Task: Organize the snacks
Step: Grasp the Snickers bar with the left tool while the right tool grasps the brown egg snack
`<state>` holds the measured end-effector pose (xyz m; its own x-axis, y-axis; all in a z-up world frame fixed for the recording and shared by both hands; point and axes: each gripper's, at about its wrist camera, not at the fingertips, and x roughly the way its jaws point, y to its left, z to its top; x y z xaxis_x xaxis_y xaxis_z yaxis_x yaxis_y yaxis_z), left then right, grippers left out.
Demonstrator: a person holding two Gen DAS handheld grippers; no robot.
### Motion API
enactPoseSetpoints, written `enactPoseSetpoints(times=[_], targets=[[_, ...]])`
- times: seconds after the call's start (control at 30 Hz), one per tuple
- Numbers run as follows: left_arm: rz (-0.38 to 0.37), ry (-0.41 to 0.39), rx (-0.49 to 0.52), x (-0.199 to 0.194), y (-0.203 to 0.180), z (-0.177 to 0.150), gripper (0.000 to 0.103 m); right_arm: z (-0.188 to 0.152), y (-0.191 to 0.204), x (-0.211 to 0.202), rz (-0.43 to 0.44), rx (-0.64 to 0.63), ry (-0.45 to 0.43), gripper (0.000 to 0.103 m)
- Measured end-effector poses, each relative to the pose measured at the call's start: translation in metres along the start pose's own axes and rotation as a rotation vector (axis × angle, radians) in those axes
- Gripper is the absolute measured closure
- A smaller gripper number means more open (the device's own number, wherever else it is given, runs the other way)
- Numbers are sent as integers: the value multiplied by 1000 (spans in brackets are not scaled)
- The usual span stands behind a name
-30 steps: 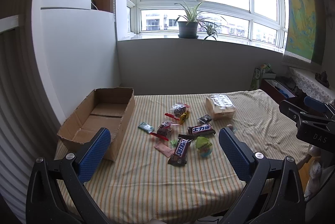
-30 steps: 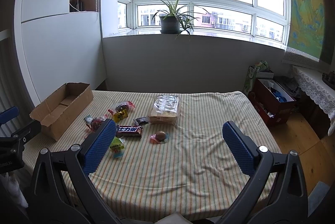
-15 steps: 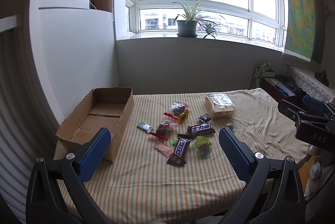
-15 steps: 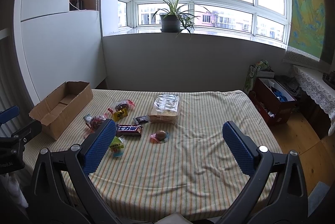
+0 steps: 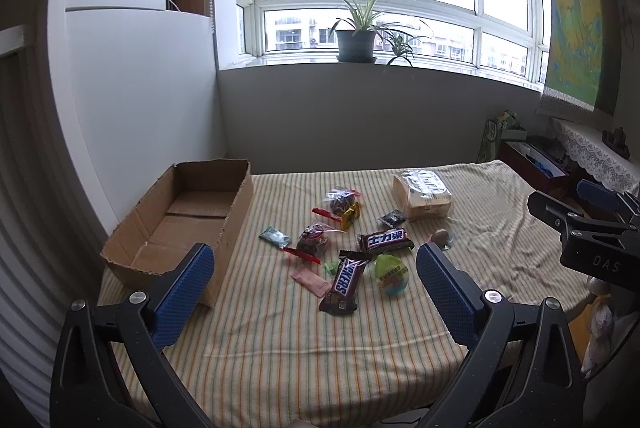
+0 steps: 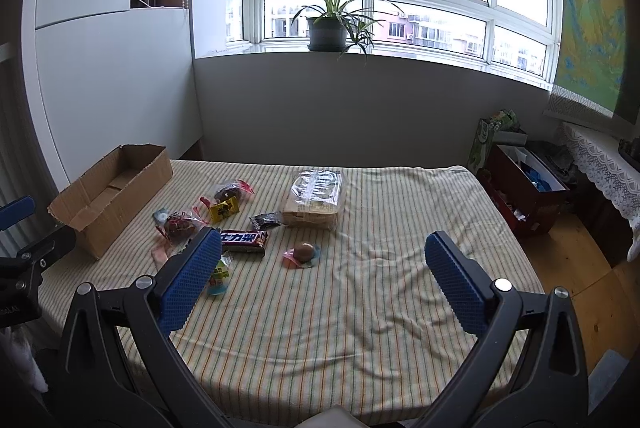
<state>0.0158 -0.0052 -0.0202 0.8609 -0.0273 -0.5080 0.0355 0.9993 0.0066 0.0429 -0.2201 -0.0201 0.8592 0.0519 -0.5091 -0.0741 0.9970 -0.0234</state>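
- Snacks lie scattered mid-table on the striped cloth [image 5: 280, 356], left of centre.
- Left gripper [image 5: 312, 280] and right gripper [image 6: 320, 268] hover at the near edge, fingers wide, empty.
- Snickers bar [image 5: 344, 282] nearest.
- Bread pack [image 6: 316, 199] farther.
- Cardboard box [image 5: 180, 220], open, at the far left corner.

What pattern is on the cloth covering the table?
The tablecloth is cream with thin orange and green stripes, clearest in the right wrist view.
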Motion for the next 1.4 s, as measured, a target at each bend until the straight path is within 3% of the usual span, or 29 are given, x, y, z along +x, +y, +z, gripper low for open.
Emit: enactPoseSetpoints(times=[0.43, 0.77, 0.93, 1.07, 1.13, 1.27, 1.33, 1.4], targets=[[10, 62, 16, 18, 16, -7, 10, -15, -9, 29, 51, 22, 78, 0], [-49, 155, 18, 50, 25, -30, 22, -32, 6, 64, 91, -63, 171, 0], [-94, 211, 31, 72, 17, -39, 36, -38, 0, 90, 106, -93, 231, 13], [-135, 234, 53, 88, 7, -38, 42, -35, -6, 112, 123, -88, 269, 16], [-164, 251, 65, 98, 1, -37, 48, -35, -5, 124, 130, -103, 293, 24], [-209, 293, 80, 120, -6, -39, 58, -36, -5, 147, 142, -115, 332, 26], [-226, 319, 78, 129, -6, -40, 66, -35, -6, 158, 150, -113, 346, 35], [-231, 335, 76, 135, -5, -41, 66, -35, -8, 167, 170, -95, 358, 36]])
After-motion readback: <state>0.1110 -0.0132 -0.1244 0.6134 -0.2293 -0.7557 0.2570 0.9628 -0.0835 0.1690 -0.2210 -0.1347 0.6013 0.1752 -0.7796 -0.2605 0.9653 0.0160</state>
